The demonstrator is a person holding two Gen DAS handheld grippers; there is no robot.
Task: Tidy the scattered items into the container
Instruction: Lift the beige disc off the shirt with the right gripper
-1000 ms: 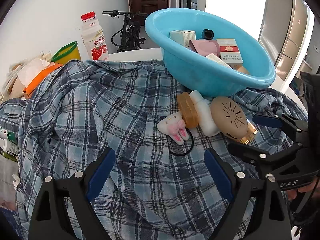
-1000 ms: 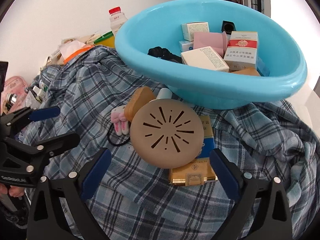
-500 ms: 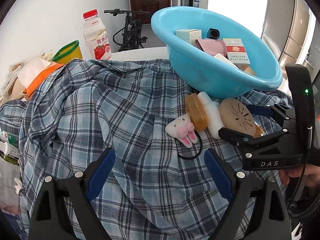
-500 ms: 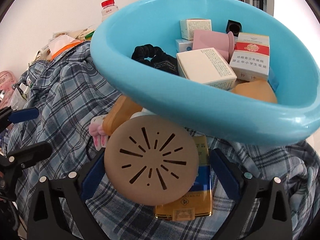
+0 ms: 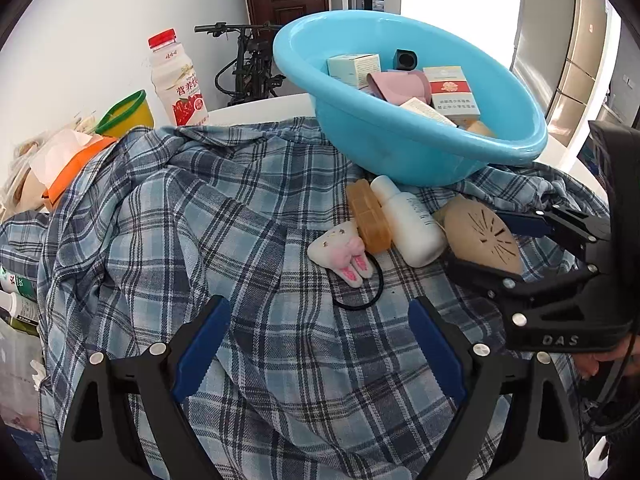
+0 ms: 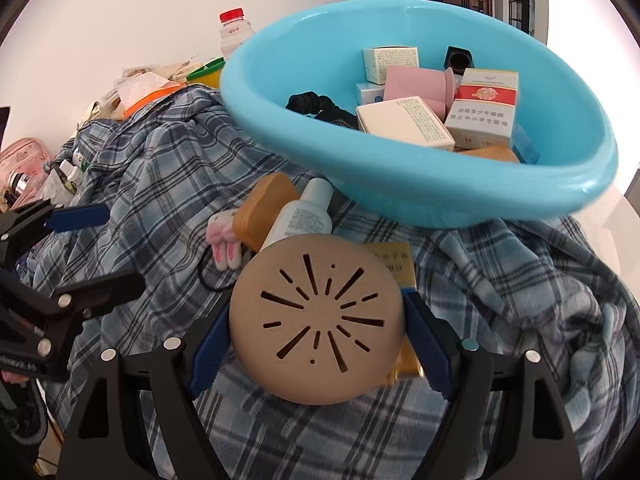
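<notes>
The round tan disc (image 6: 316, 320) with its slotted sunburst top now sits pinched between the blue pads of the right hand-held gripper (image 6: 316, 330), whose jaws have closed in on its edges; half a second ago they stood wide on either side of it. It sits just above the plaid cloth (image 5: 208, 208), in front of the blue basin (image 6: 420, 184), which has dropped back from the close view it filled a moment ago. Under the disc, a gold box (image 6: 394, 264) pokes out at the far side.

The left hand-held gripper (image 5: 316, 344) hangs wide open with nothing in it, as before, over bare plaid.

Just left of the disc lie a white bottle (image 5: 408, 220), an amber soap-like bar (image 5: 368, 216) touching it, and a plush tooth with pink bunny ears (image 5: 340, 248) on a black hair tie (image 5: 360, 300). These crowd the disc's left side, and the basin rim overhangs behind them.

Inside the basin are small boxes, a pink cup (image 6: 416, 84) and a black scrunchie (image 6: 316, 104). Further back stand a milk bottle (image 5: 176, 80) and a yellow cup (image 5: 128, 114).
</notes>
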